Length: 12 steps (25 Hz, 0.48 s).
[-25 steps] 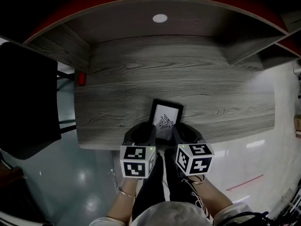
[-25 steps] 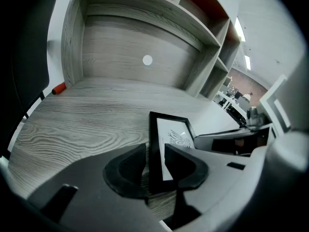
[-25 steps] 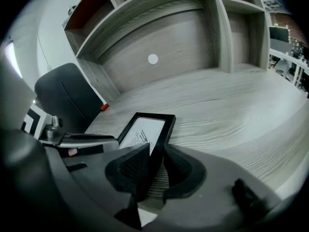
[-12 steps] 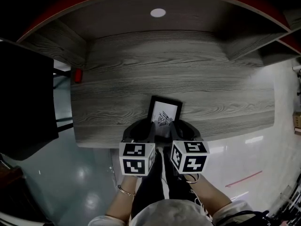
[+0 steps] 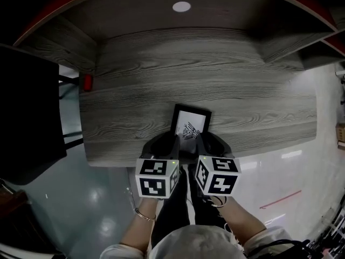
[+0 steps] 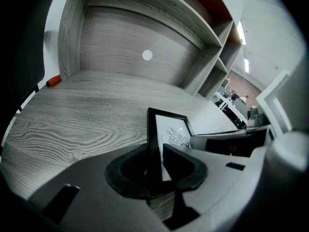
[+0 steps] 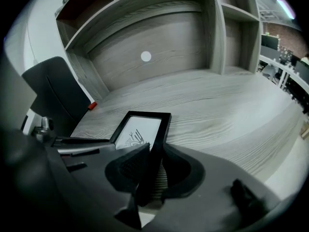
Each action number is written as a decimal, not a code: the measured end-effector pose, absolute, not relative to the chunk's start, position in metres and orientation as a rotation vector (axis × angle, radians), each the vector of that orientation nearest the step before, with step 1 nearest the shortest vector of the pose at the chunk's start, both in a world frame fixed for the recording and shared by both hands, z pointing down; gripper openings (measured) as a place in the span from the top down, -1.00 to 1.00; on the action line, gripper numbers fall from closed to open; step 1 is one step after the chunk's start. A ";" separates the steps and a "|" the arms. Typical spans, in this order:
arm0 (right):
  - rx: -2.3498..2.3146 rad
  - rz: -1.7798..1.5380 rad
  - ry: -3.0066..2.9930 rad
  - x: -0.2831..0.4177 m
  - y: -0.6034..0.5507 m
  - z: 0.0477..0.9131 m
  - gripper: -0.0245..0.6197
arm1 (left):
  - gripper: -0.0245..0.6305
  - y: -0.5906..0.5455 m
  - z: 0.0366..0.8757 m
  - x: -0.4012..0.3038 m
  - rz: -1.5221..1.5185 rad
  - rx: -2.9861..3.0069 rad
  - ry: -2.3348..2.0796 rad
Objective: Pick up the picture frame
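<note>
A black picture frame (image 5: 191, 127) with a white print lies flat near the front edge of the grey wooden desk (image 5: 135, 90). My left gripper (image 5: 173, 144) straddles the frame's near left edge. In the left gripper view its jaws are closing with that edge of the frame (image 6: 174, 129) between them (image 6: 155, 163). My right gripper (image 5: 204, 143) straddles the near right edge. In the right gripper view the frame (image 7: 140, 129) sits between its jaws (image 7: 154, 170), with a thin gap showing beside the outer jaw.
A small red object (image 5: 86, 82) sits at the desk's left edge. A black chair (image 5: 27, 112) stands to the left. Shelf walls enclose the back of the desk, with a white disc (image 5: 181, 6) on the back panel. The person's legs are below the desk edge.
The two grippers have drawn slightly closer together around the frame's near end. The frame lies where it was.
</note>
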State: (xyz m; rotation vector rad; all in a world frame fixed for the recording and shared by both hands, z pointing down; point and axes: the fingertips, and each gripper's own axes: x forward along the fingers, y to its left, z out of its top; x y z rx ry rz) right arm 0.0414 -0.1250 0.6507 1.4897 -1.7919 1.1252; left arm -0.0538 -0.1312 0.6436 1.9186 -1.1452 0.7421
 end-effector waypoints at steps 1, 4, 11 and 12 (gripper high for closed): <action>1.507 1.134 -1.778 0.042 -0.125 0.651 0.69 | 0.60 -0.131 0.644 -0.054 0.741 1.917 -1.147; 1.538 1.140 -1.756 0.043 -0.124 0.650 0.69 | 0.63 -0.131 0.642 -0.055 0.714 1.902 -1.152; 1.560 1.169 -1.773 0.042 -0.124 0.645 0.69 | 0.69 -0.126 0.633 -0.059 0.673 1.914 -1.179; 1.563 1.166 -1.776 0.041 -0.124 0.644 0.69 | 0.69 -0.126 0.632 -0.059 0.672 1.919 -1.182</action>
